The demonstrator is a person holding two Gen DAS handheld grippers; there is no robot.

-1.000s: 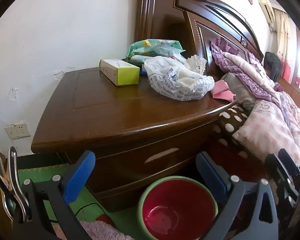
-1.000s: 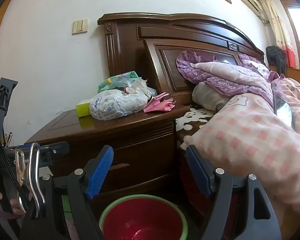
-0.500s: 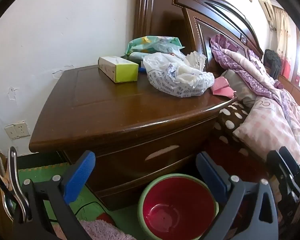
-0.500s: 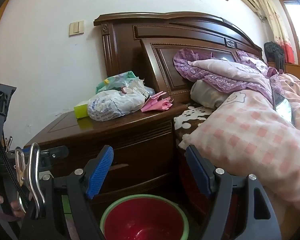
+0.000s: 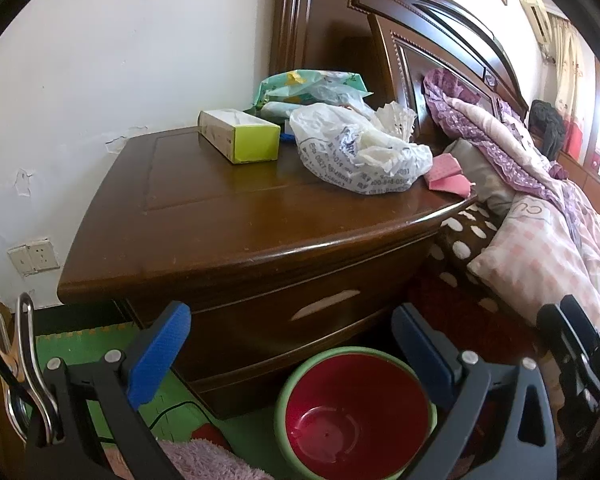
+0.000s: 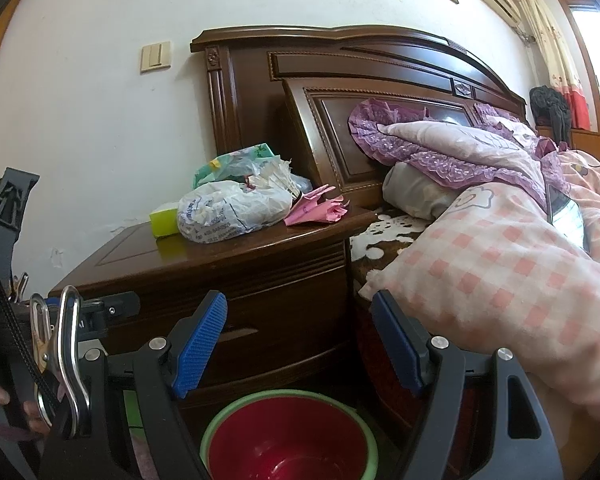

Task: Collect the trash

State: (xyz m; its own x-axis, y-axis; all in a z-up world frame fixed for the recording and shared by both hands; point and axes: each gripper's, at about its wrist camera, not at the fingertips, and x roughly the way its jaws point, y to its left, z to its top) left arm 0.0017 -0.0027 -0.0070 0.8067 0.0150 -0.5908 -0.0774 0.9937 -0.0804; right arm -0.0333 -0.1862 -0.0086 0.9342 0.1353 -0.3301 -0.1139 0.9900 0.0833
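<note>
A red plastic bin with a green rim [image 5: 352, 412] is set on the floor directly in front of the dark wooden nightstand [image 5: 236, 216], presumably so that trash lifted from the top can be dropped straight down into it. It appears empty.

The trash is gathered along the back and right edges of the nightstand top. A crumpled white plastic bag with blue print [image 5: 360, 152] is seen near the right edge, with a green-patterned plastic packet [image 5: 308, 88] behind it at the back right corner. A piece of crumpled pink paper [image 6: 316, 210] lies at the right edge, just beside the bag. A yellow-green cardboard tissue box [image 5: 240, 136] stands near the back edge, left of the bag; it is judged not to be trash.

The left gripper [image 5: 288, 344] is held low before the drawer front, its blue-padded jaws spread wide with nothing between them. The right gripper [image 6: 300, 344] is likewise held apart and empty, above the bin. Both are well short of the trash, so a first pick is judged not yet begun.
</note>
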